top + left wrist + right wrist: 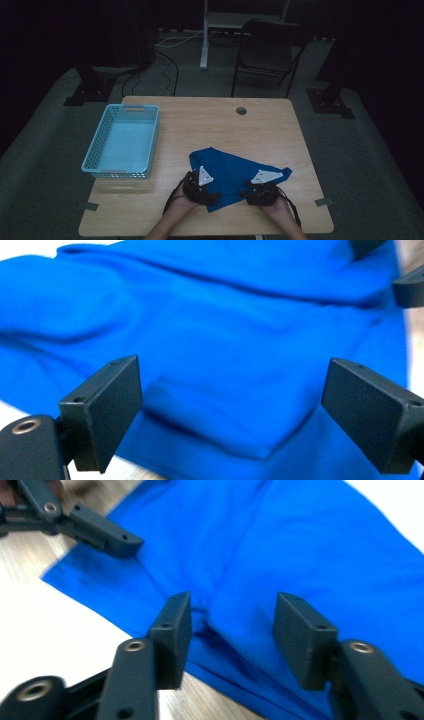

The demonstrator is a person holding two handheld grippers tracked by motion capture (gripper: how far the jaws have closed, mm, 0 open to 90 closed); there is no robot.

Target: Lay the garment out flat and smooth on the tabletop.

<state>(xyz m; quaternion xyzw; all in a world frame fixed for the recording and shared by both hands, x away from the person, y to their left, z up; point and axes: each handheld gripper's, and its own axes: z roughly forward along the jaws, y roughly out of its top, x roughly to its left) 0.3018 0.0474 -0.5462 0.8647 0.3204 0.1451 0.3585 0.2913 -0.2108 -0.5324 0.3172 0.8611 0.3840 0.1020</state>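
From the high view, a blue cloth (pixel 227 172) lies near the wooden tabletop's (pixel 200 125) front edge, with a basket (pixel 122 141) by the left edge. In the left gripper view, the left gripper (pixel 235 415) gapes wide over the cloth. In the right gripper view, the right gripper (pixel 232 635) stands partly open, its jaws astride a fold and gripping nothing.

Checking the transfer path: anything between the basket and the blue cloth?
Bare tabletop between the basket and the blue cloth, per the high view.

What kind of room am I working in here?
Probably a lab or recording studio: a lone wooden table on grey carpet, dark curtained walls, black stand bases beside it, and a black folding chair behind.
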